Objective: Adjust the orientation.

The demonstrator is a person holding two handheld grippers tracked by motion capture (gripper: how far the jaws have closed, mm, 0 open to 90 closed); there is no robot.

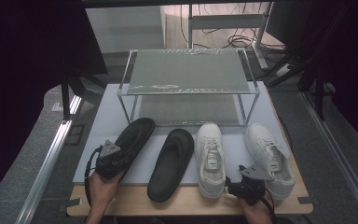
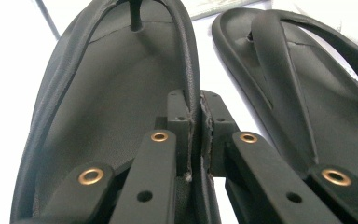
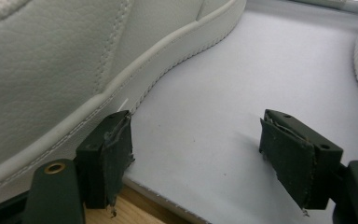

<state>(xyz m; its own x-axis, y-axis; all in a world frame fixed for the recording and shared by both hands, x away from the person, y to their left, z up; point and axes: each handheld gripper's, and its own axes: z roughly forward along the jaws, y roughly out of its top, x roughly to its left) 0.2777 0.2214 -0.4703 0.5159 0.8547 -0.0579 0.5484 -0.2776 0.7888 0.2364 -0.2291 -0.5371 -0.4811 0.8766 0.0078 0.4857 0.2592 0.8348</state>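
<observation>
Left gripper point(image 1: 119, 161) is clamped on the left flip-flop point(image 1: 133, 137) strap; right gripper point(image 1: 239, 186) is held wide open; rack point(image 1: 186, 70) shelves are unloaded, four shoes remaining.

Black flip-flops point(image 1: 130, 140) point(image 1: 170, 163); white sneakers point(image 1: 210, 156) point(image 1: 269, 156); pale grey mat point(image 1: 107, 126).

Hidden and cut-off parts

The left gripper point(image 1: 113, 157) covers the heel of the left sandal point(image 1: 133, 135); the right gripper view crops both white shoes point(image 3: 74, 60) at its edges.
</observation>
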